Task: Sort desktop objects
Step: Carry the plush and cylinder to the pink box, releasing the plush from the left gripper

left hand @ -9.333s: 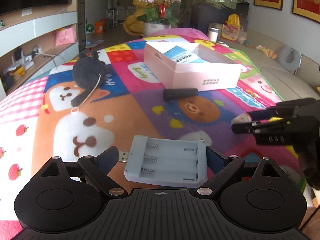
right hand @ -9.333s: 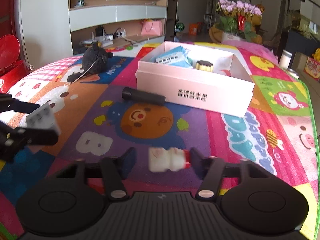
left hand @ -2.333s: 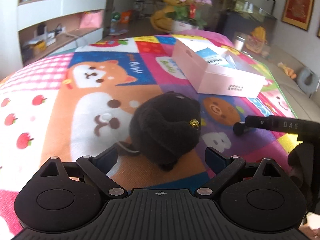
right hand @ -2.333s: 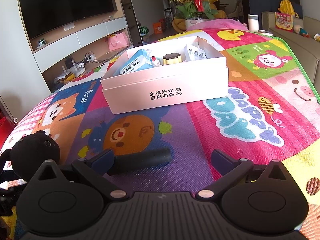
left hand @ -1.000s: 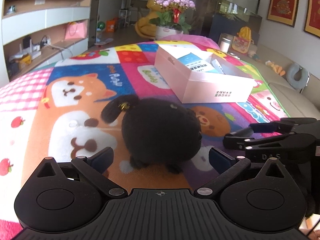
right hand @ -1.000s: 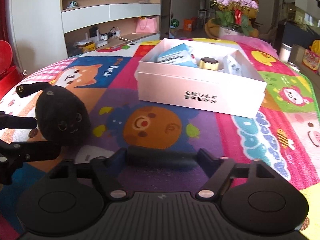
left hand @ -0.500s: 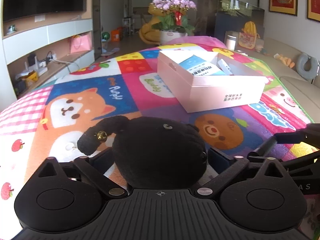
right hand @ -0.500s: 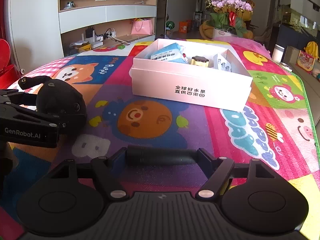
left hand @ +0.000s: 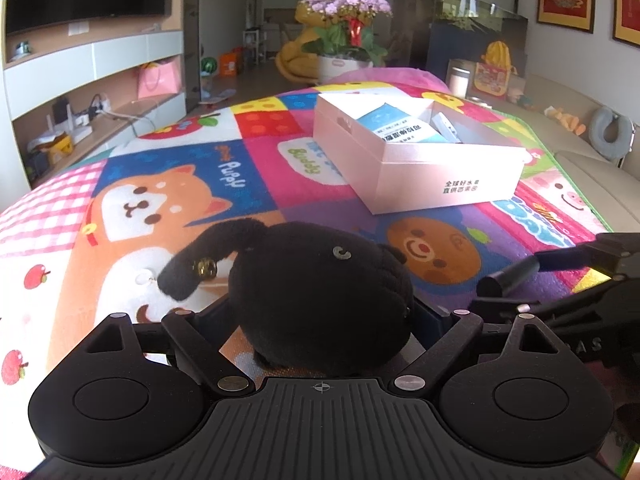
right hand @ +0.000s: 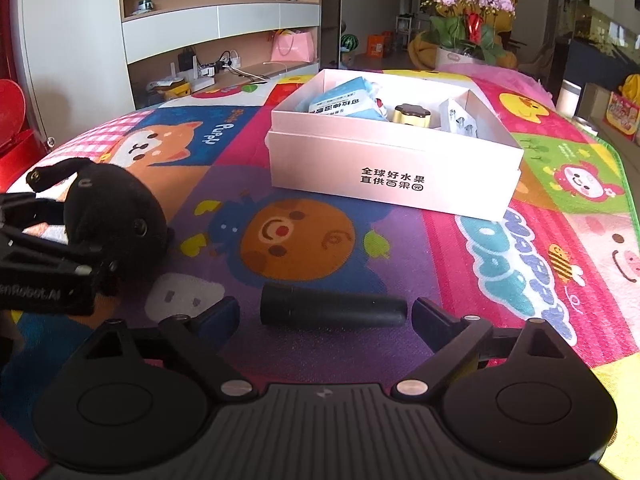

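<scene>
My left gripper (left hand: 322, 314) is shut on a black plush toy (left hand: 320, 292) and holds it above the play mat; the toy also shows in the right wrist view (right hand: 114, 216). My right gripper (right hand: 326, 314) is open, its fingers standing apart from the two ends of a black cylinder (right hand: 334, 311) that lies on the mat; the cylinder also shows in the left wrist view (left hand: 508, 278). A pink open box (left hand: 444, 178) sits further back; in the right wrist view the box (right hand: 394, 172) holds a blue wipes pack (right hand: 344, 100), a yellow-brown jar (right hand: 412, 117) and a white battery holder (right hand: 458, 118).
The colourful cartoon play mat (right hand: 304, 236) covers the whole surface. A flower pot (left hand: 346, 46) stands beyond its far edge. A beige sofa (left hand: 592, 164) lies to the right of the mat, and a TV shelf unit (right hand: 224, 40) lies to the left.
My right gripper has opened and let go of the black cylinder, which now lies on the mat between the fingers. My left gripper still holds the plush toy, slightly nearer the box.
</scene>
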The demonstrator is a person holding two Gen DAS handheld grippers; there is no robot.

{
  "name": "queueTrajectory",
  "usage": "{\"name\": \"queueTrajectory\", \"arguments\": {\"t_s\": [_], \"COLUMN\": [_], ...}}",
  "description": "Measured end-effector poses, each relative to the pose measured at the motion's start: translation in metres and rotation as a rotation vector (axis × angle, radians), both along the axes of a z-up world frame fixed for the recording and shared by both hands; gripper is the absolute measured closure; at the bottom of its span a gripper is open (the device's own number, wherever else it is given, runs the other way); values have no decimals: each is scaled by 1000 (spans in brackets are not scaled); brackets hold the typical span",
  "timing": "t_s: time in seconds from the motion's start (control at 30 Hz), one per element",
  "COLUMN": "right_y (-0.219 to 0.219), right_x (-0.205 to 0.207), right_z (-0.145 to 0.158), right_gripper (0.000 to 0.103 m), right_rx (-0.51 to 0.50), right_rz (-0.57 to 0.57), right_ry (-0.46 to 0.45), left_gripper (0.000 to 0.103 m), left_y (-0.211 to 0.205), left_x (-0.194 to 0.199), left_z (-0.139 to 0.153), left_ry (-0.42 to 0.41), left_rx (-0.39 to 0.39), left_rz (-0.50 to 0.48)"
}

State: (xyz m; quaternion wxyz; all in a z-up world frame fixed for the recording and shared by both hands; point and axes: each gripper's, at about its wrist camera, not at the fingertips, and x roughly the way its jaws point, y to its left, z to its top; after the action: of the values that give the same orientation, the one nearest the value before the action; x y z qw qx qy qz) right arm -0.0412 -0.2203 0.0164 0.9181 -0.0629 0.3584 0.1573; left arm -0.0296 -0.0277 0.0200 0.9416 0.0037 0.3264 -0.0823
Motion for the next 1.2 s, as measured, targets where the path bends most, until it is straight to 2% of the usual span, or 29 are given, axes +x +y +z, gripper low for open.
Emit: {"name": "queueTrajectory", "arguments": {"t_s": [0.07,0.1,0.4,0.5,0.67,0.83,0.97,1.03,1.1,1.2], "right_y": [2,3,-6,-21,-58,-87,-99,-101,-104,-107], "right_x": [0,0,-21,-33,-49,-49,-34,-24,-15,-10], "right_z": [1,3,22,42,94,130,134,130,124,116], "right_gripper": [25,28,28,28,28,28,28,28,28,28], "right_rx": [4,8,4,-8,19,71,87,84,80,74], "right_rz": [7,15,14,1,-63,-142,-171,-181,-193,-197], "right_ry": [-2,0,-46,-107,-263,-392,-412,-399,-377,-359], "left_gripper": [11,11,14,14,14,14,14,9,6,3], "left_y": [-1,-1,-3,-7,-20,-40,-64,-76,-82,-76], "left_x": [-1,-2,-18,-32,-35,16,73,106,133,144], "left_z": [0,0,9,24,72,121,152,158,155,144], "left_ry": [2,2,-3,-21,-112,-200,-290,-276,-221,-169], "left_rx": [3,5,23,1,-20,-65,-72,-97,-125,-169], "left_rz": [0,0,-11,-68,-192,-266,-292,-303,-311,-293]}}
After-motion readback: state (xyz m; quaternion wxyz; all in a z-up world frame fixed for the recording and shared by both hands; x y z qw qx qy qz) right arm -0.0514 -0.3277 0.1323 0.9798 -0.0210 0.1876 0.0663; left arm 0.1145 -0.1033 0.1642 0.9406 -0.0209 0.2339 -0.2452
